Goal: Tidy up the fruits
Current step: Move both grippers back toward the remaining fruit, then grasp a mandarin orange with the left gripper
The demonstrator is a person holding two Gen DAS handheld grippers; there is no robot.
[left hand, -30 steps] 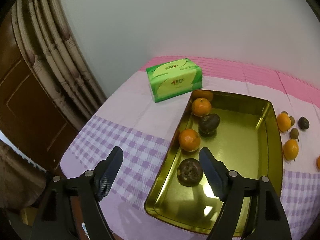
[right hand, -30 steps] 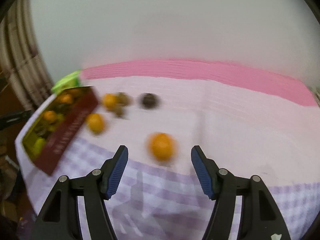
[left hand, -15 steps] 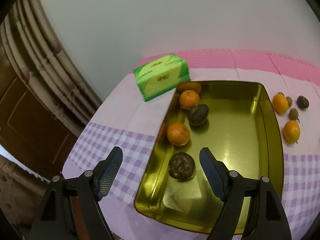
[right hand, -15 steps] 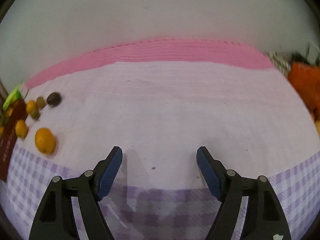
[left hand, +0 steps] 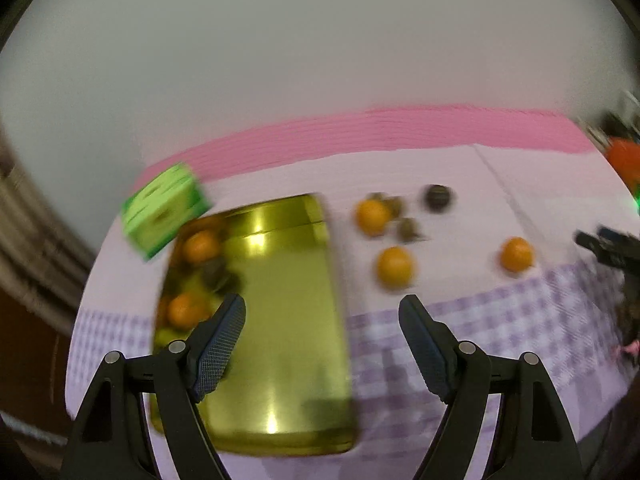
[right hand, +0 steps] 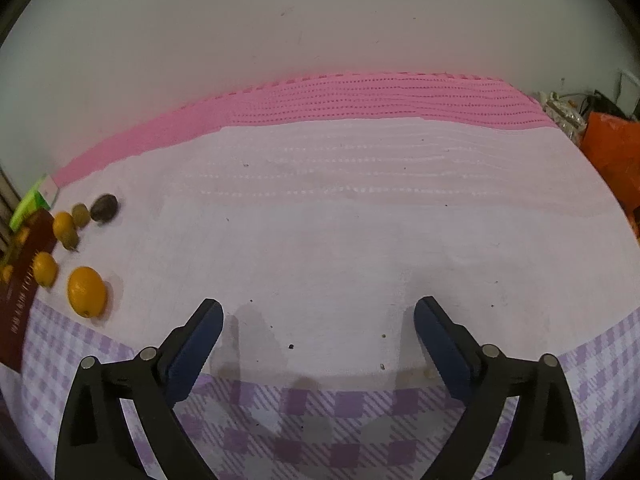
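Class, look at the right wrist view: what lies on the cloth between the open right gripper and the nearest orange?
Nothing: between the right gripper and the nearest orange only bare pale tablecloth shows, in the right wrist view.

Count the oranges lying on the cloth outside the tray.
3. One orange sits beside the small dark fruits, one lies nearer the tray, one lies alone farther right. None looks hidden, though the left view is blurred.

Cloth [right hand: 340, 220] ahead of right gripper [right hand: 318, 338] is bare, wide room. Loose fruit crowds far left: big orange [right hand: 86, 291] nearest, tray [left hand: 288, 320] beyond. Left view blurred; oranges [left hand: 394, 266] prob. sit just ahead, w/ gaps between.
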